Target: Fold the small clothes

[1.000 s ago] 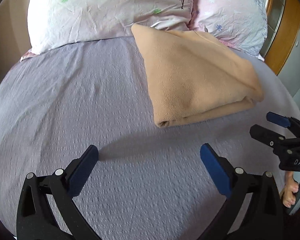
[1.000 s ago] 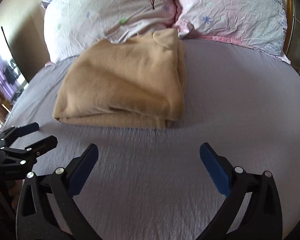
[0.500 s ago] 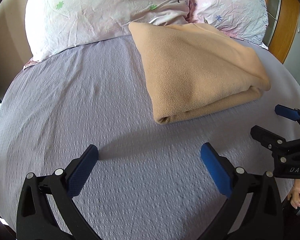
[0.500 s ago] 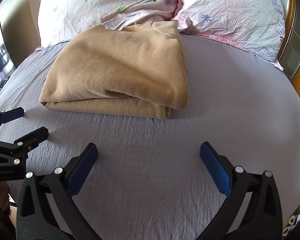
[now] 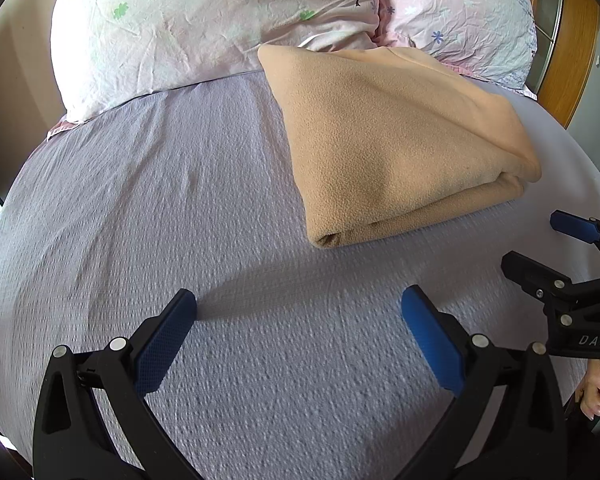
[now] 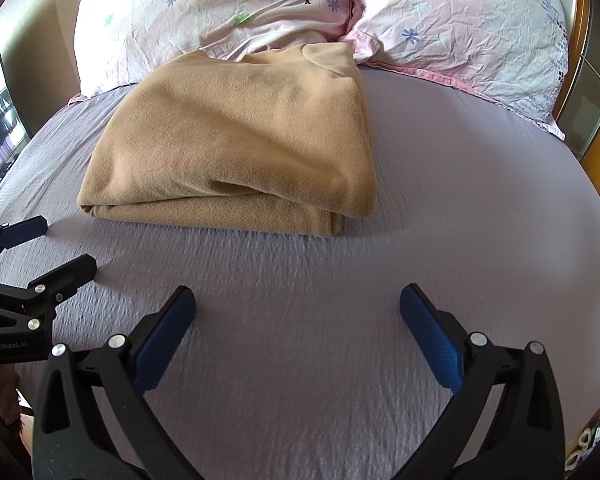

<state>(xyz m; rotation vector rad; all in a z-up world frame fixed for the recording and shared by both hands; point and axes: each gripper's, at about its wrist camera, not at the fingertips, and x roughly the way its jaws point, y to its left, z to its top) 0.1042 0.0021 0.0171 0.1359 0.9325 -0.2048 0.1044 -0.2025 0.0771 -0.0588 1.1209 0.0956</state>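
A tan fleece garment (image 5: 396, 140) lies folded into a thick rectangle on the bed, its far end against the pillows; it also shows in the right wrist view (image 6: 236, 144). My left gripper (image 5: 298, 312) is open and empty, hovering over bare sheet short of the garment's near left corner. My right gripper (image 6: 298, 308) is open and empty over the sheet in front of the garment's near edge. Each gripper shows in the other's view: the right one (image 5: 540, 240) at the right edge, the left one (image 6: 56, 248) at the left edge.
The bed is covered with a lilac textured sheet (image 5: 140, 220). Two floral pillows (image 5: 204, 16) (image 6: 460, 20) lie at the head. A wooden frame (image 5: 572, 52) stands at the right. The bed's left edge drops toward a dim room (image 6: 0, 120).
Both grippers have moved forward toward the folded garment, which now looks larger and nearer. Both stay open and empty. The garment has not moved.
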